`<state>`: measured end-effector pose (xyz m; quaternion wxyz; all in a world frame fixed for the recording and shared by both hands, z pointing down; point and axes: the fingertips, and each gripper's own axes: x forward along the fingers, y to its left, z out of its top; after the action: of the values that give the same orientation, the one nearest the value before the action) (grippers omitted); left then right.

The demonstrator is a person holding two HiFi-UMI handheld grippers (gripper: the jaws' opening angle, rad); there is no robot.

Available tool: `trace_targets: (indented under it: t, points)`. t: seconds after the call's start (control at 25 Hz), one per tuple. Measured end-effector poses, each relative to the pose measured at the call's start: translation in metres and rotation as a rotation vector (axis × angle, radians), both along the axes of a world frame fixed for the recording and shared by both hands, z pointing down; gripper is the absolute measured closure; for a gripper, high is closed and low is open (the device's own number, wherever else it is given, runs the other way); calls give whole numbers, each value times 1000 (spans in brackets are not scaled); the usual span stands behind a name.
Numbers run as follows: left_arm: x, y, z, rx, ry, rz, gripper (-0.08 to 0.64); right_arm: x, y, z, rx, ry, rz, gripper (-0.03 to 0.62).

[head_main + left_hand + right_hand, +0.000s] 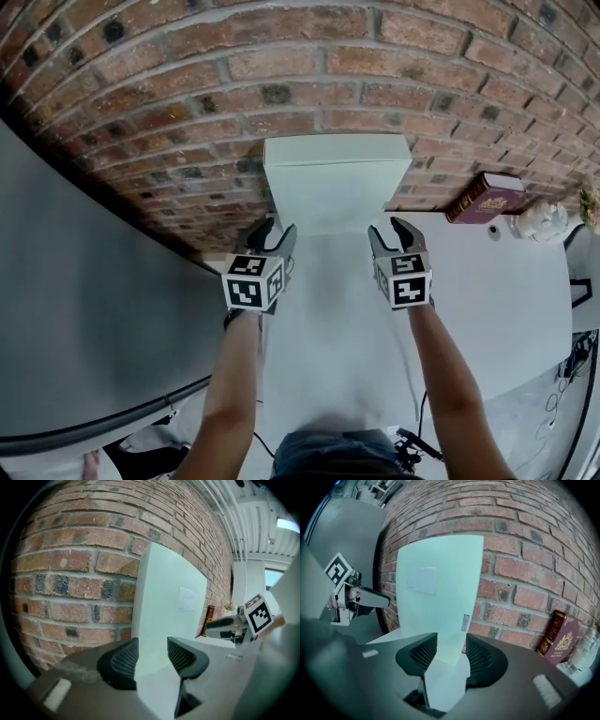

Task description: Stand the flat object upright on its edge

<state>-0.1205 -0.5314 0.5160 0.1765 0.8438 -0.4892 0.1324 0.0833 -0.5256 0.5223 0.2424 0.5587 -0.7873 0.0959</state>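
White box, base partly behind jaws

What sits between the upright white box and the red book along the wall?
Nothing. Bare tabletop in the head view; in the right gripper view only brick wall shows between box and book.

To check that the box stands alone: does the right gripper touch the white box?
Cannot tell. The right gripper view shows the white box between the open jaws of the right gripper, but neither gap nor contact is plain.
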Motion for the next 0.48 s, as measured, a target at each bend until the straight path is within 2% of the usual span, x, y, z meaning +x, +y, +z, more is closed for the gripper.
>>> trace_targets:
  t: [0.48]
  points:
    - [-1,37,-35,49,12,-45,374,-3,34,-46,73,-34,-33,477]
